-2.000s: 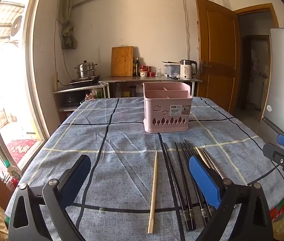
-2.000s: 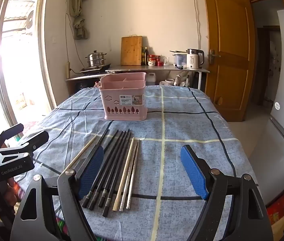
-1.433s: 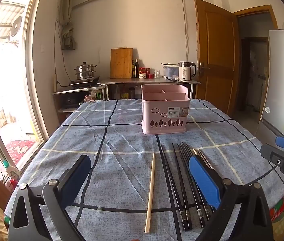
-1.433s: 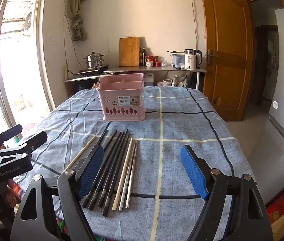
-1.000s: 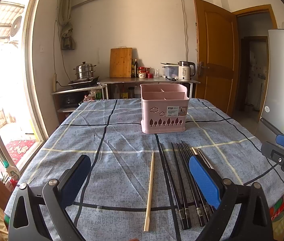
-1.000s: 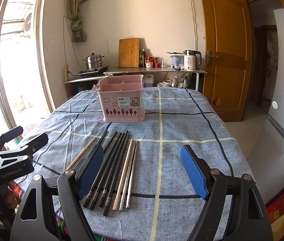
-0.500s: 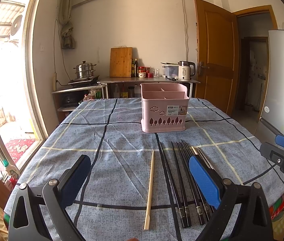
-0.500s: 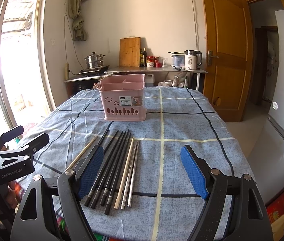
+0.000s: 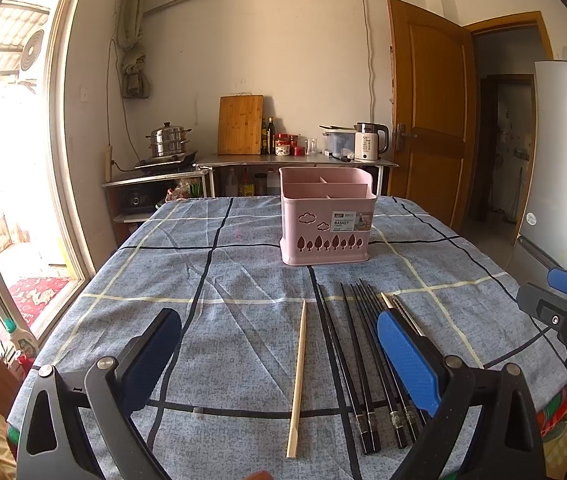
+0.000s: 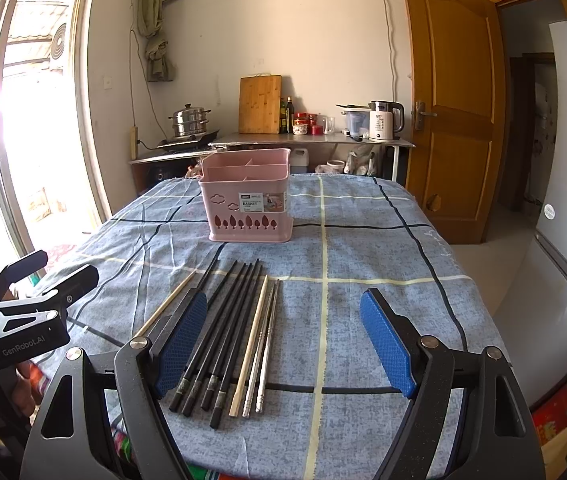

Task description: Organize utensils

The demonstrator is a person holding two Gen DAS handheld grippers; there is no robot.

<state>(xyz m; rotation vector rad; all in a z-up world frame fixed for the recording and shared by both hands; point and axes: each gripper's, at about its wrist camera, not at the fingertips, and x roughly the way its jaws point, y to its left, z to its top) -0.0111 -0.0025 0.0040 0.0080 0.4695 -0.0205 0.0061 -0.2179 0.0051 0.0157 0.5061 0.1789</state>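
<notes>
1. The blue checked tablecloth (image 9: 203, 272) lies bare on the whole window side, from the near edge to the far edge; nothing stands there.
2. The pink plastic divided basket (image 9: 327, 220) is the only upright obstacle, standing mid-table toward the far end, with open cloth on both sides of it.
3. A single pale wooden chopstick (image 9: 298, 376) lies flat, apart from the row of black chopsticks (image 10: 219, 332), with a strip of bare cloth between them.
4. Just beside the black ones lie another pale chopstick (image 10: 250, 344) and metal chopsticks (image 10: 265, 340).
5. The cloth on the door side (image 10: 383, 264) is clear.
</notes>
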